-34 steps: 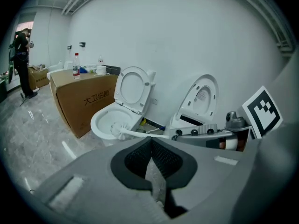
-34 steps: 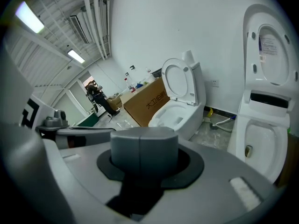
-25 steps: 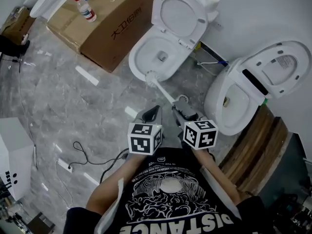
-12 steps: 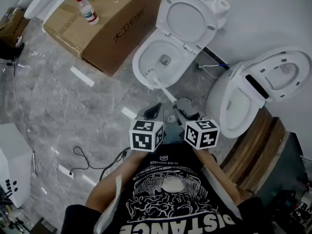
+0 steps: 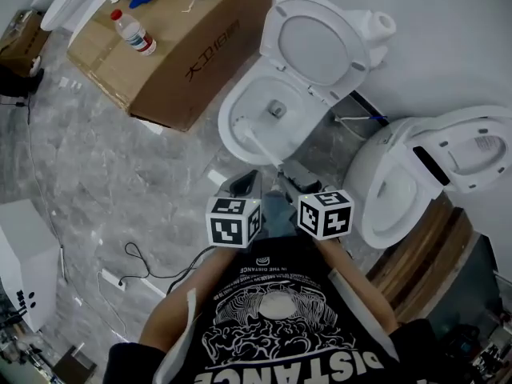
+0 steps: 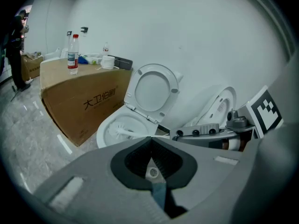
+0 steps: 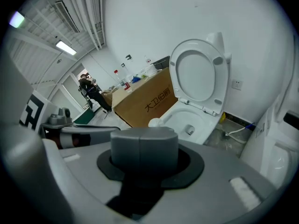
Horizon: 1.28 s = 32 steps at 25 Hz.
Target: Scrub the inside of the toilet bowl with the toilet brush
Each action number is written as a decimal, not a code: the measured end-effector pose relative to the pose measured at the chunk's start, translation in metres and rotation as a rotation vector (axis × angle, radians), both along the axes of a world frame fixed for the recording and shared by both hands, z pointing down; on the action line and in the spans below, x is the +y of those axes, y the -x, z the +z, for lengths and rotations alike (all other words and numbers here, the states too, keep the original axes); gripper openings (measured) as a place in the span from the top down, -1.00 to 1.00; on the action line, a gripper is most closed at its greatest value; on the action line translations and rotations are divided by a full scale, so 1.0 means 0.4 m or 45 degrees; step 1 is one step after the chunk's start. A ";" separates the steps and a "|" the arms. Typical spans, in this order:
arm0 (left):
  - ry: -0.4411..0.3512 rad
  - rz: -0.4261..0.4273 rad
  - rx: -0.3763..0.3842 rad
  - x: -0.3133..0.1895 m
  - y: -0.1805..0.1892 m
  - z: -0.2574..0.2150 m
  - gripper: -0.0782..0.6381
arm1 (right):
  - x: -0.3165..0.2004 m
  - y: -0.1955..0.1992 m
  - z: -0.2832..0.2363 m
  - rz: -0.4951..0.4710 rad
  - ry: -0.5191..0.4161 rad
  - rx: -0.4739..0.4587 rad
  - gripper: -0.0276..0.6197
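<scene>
The white toilet (image 5: 230, 138) stands with its lid (image 5: 318, 42) raised. The toilet brush (image 5: 240, 125) has its white head low inside the bowl's left side, and its handle slants back toward me. My right gripper (image 5: 290, 174) is shut on the brush handle's grey end (image 7: 144, 146); past it the brush head (image 7: 154, 122) shows over the bowl (image 7: 194, 118). My left gripper (image 5: 244, 184) hangs just left of it, with its jaws closed together and nothing between them (image 6: 150, 146). From there the brush (image 6: 119, 131) shows lying in the bowl.
A large cardboard box (image 5: 172, 58) with a water bottle (image 5: 133, 31) on top stands left of the toilet. A second toilet (image 5: 396, 178) with a raised lid is at the right, beside a wooden board (image 5: 420, 242). A cable (image 5: 148, 266) lies on the grey floor.
The brush head has gone from the bowl's near rim down into its left side. Both grippers have edged closer to the toilet.
</scene>
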State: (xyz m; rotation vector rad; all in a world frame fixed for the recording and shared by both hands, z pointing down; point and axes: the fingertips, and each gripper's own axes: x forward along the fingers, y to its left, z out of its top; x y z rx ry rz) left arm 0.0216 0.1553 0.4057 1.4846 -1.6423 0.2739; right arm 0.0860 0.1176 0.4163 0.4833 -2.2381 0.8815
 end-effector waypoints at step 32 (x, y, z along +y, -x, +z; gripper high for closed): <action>0.371 0.579 0.009 -0.248 0.207 0.215 0.81 | -0.191 0.227 0.429 0.422 0.375 0.151 0.45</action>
